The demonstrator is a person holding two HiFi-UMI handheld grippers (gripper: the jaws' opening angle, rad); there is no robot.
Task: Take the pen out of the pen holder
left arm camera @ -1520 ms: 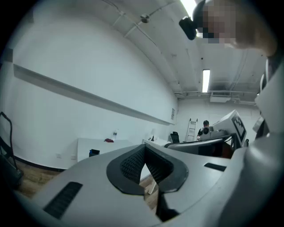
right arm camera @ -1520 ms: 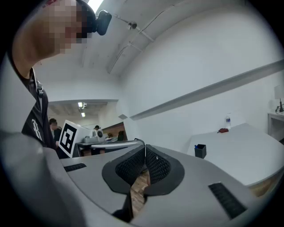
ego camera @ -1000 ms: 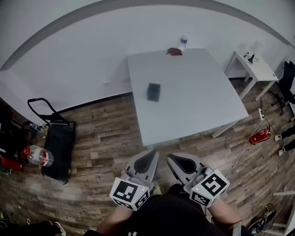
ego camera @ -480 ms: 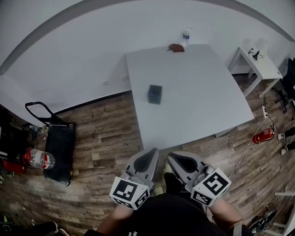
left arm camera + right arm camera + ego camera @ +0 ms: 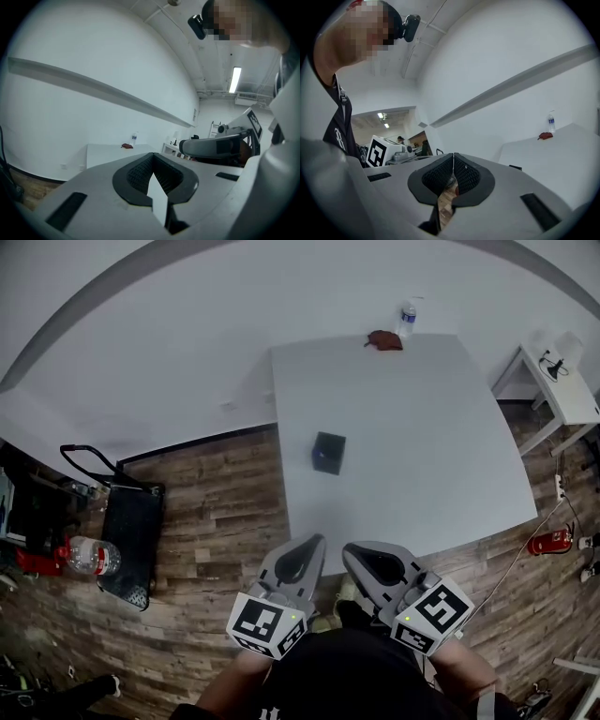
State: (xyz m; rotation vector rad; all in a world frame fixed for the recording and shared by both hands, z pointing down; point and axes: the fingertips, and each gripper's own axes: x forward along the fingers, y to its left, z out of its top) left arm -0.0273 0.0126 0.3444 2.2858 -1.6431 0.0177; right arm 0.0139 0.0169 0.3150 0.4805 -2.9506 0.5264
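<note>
The pen holder (image 5: 328,452) is black, the table (image 5: 422,418) white, the floor (image 5: 216,512) brown-planked

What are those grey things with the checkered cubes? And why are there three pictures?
They are two grabbing tools that a person holds, one in each hand. The downward picture comes from a camera on the person's head. It shows the left gripper and the right gripper. The other two pictures come from small cameras riding on each tool. Both tools are shut and hold nothing. On the white table are a dark pen holder, a bottle and a reddish thing.
</note>
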